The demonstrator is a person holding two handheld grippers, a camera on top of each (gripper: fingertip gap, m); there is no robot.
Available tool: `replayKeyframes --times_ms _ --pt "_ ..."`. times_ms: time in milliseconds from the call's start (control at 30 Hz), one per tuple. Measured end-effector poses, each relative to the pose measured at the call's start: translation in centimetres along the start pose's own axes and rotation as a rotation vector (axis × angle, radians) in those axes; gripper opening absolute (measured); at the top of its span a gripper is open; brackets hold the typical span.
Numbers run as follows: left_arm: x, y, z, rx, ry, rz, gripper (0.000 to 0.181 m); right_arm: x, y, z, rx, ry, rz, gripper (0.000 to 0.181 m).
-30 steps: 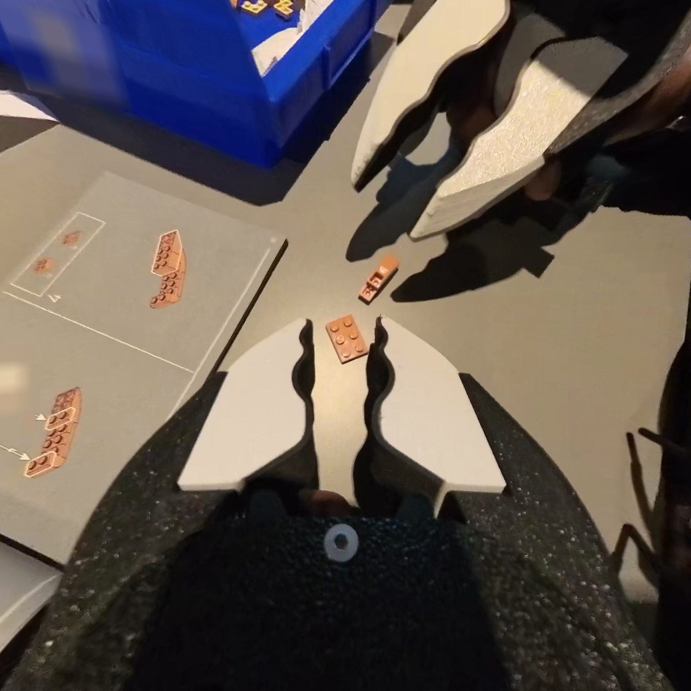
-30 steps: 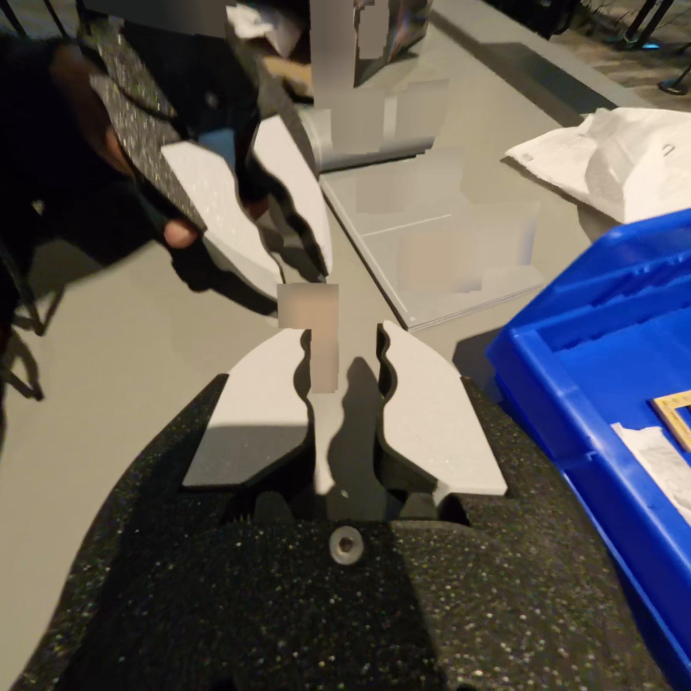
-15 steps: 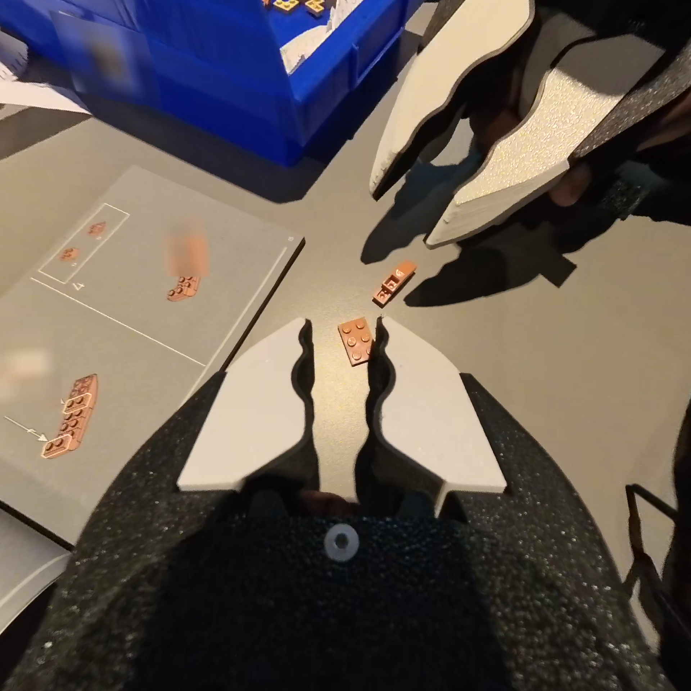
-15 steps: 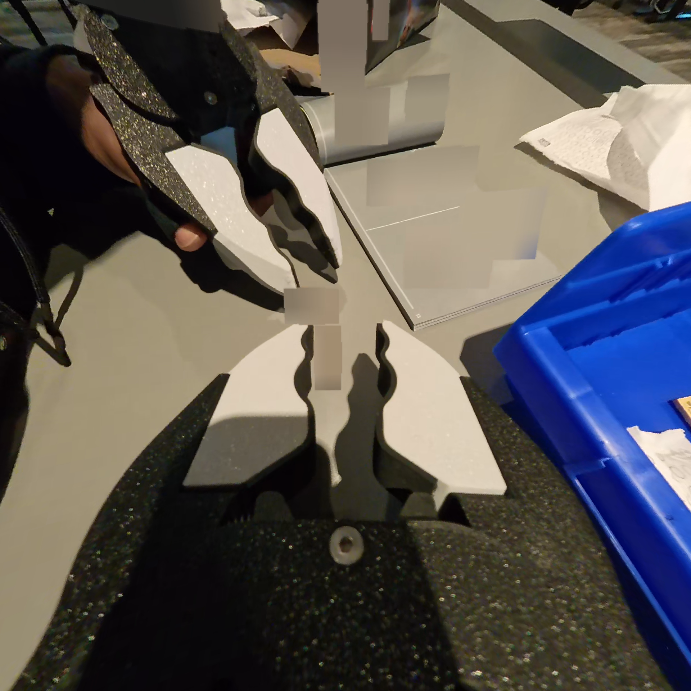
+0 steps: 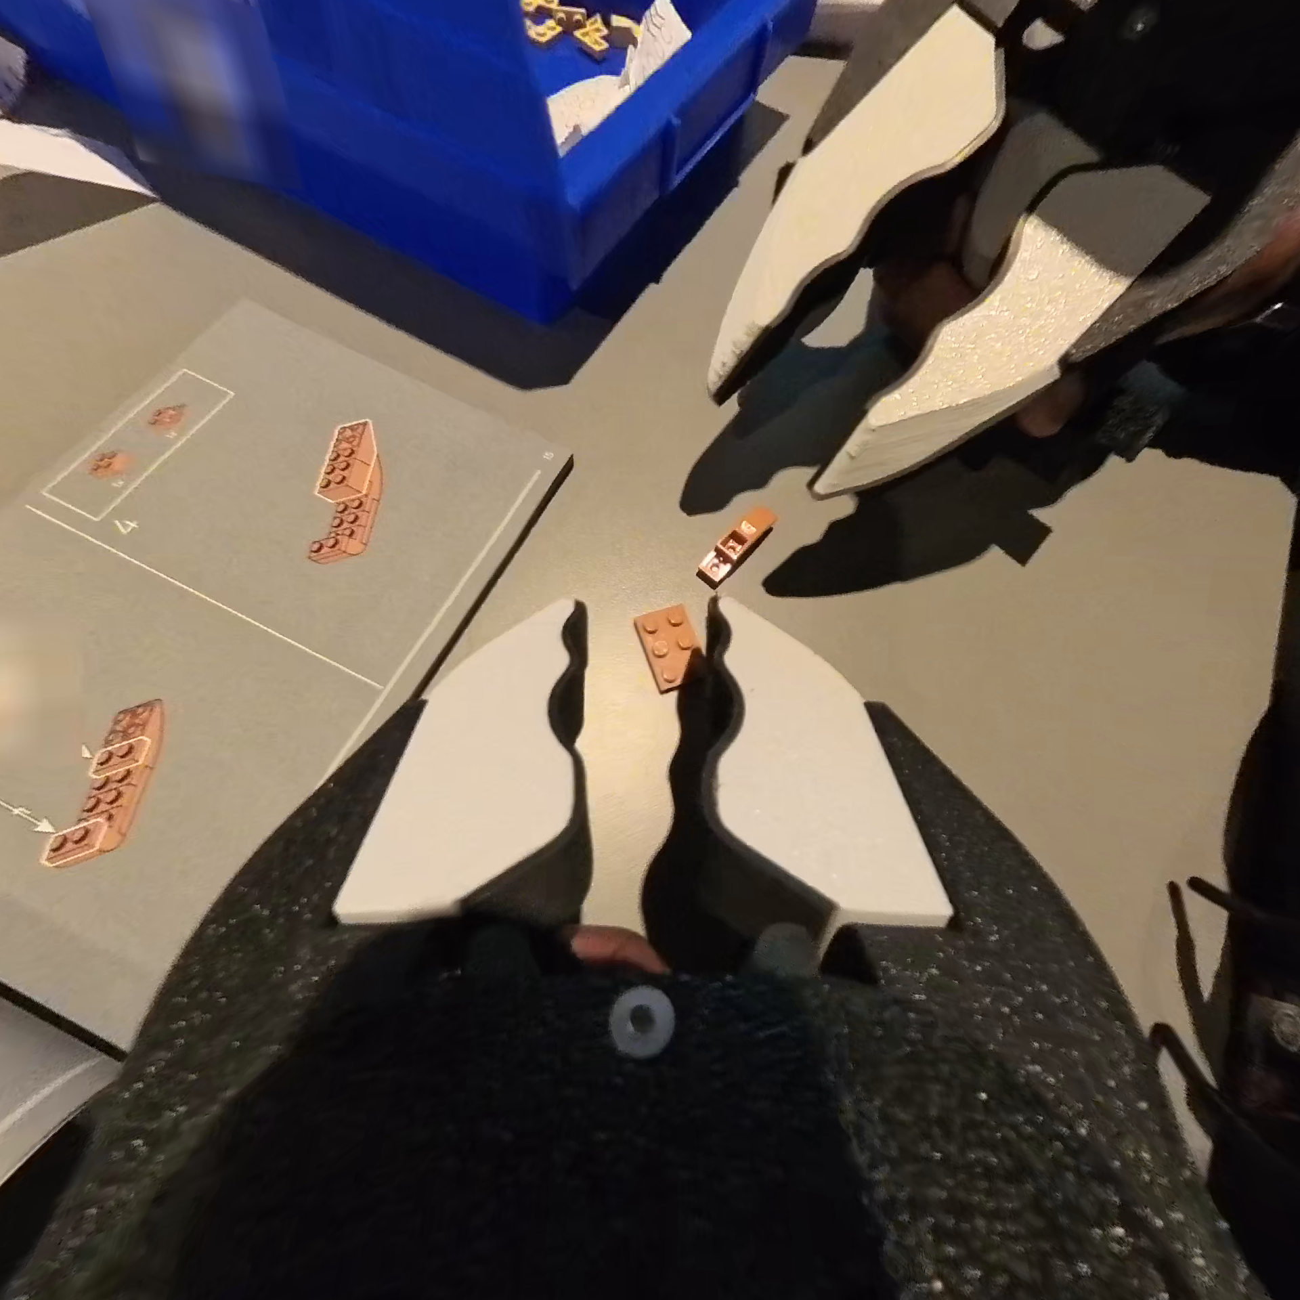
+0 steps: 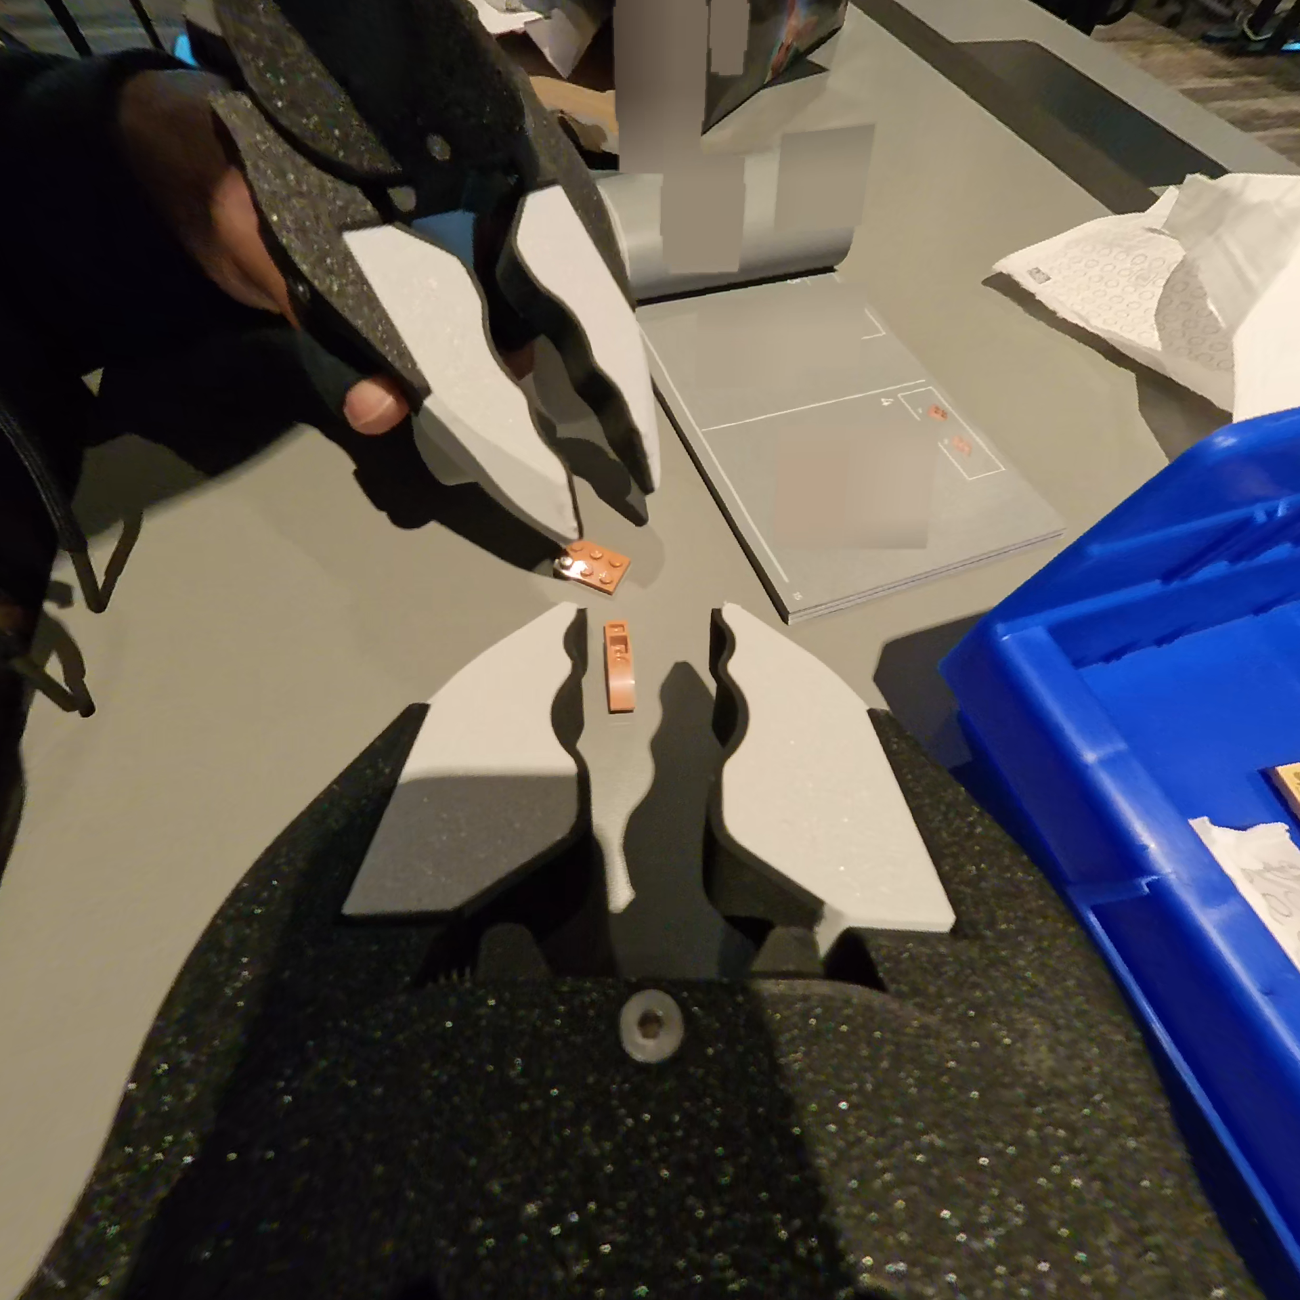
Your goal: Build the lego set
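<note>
A flat copper-brown wedge plate [image 5: 667, 646] lies on the grey table between the tips of my open left gripper [image 5: 646, 603], close to its right finger. In the right wrist view the plate [image 6: 596, 565] lies at the left gripper's [image 6: 610, 510] fingertip. A narrow copper-brown curved slope piece [image 5: 736, 546] lies just beyond it. In the right wrist view this slope [image 6: 618, 666] lies between the tips of my open right gripper [image 6: 647, 612], touching neither finger. The right gripper [image 5: 767, 436] hangs open and empty above the table in the left wrist view.
An open instruction booklet [image 5: 232, 563] lies left of the pieces; it also shows in the right wrist view [image 6: 844, 450]. A blue bin [image 5: 450, 119] with small yellow pieces and white paper stands behind it, and shows at the right [image 6: 1139, 760]. White paper bags [image 6: 1154, 288] lie far right. Across from one pair of fingers to the other is roughly 5 centimeters.
The wedge plate has shifted right between my left fingers, ending close to the right finger. The right gripper has drawn back a little and stays open.
</note>
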State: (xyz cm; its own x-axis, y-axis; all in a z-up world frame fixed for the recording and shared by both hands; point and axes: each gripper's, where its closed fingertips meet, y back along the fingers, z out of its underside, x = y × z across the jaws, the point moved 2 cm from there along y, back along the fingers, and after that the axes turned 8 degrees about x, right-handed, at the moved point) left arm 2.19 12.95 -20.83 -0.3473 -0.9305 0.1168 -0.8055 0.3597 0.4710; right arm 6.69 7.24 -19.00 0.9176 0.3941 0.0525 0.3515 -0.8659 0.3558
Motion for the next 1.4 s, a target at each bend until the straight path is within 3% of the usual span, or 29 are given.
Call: replayKeyframes --times_ms 300,733,1200,1400 --pt "0.8 0.0 0.0 0.014 0.04 -0.081 0.032 -0.1 0.2 -0.2 0.019 -0.004 -0.013 0.034" --pt "0.7 -0.7 1.3 -0.099 -0.021 -0.204 0.021 0.1 0.5 -0.3 0.043 -0.055 -0.036 0.034" --pt "1.5 -0.9 1.7 -0.136 -0.052 -0.149 0.014 -0.3 -0.5 1.5 -0.117 -0.041 -0.051 0.032" --pt "1.3 -0.9 1.6 -0.14 -0.095 -0.074 0.014 -1.0 -1.6 3.2 -0.293 0.021 -0.084 0.026"
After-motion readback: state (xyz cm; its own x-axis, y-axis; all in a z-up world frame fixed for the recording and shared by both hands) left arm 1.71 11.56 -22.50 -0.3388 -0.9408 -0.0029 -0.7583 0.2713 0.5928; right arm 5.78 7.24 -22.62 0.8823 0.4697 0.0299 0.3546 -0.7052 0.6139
